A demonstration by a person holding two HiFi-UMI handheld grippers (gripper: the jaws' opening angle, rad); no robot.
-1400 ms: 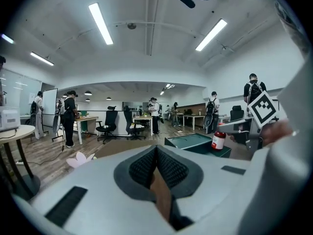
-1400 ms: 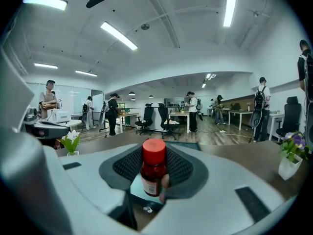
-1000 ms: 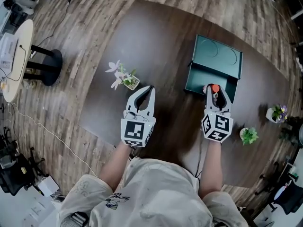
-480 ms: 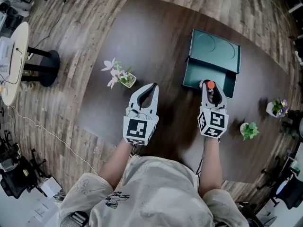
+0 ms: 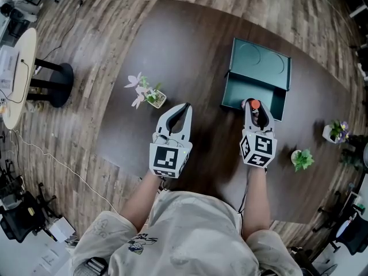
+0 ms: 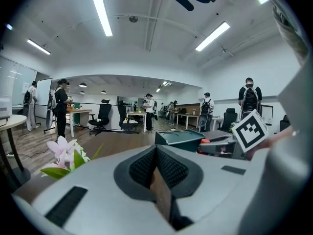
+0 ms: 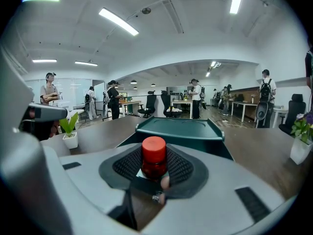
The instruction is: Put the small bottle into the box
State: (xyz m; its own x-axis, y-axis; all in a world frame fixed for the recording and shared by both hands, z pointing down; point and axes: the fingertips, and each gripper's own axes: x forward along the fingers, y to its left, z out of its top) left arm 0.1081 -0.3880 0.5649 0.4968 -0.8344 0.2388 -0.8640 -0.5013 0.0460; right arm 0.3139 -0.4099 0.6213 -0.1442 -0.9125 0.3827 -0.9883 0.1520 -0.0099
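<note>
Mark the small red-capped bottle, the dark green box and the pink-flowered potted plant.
small red-capped bottle (image 7: 154, 150), right gripper view, red cap.
dark green box (image 5: 260, 61), head view, open lid.
pink-flowered potted plant (image 5: 158, 100), head view, pot.

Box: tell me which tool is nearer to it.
Right. The right tool, shut on the small bottle, is at the box's near edge. The left tool sits well off to the box's left, close to the flower pot.
</note>
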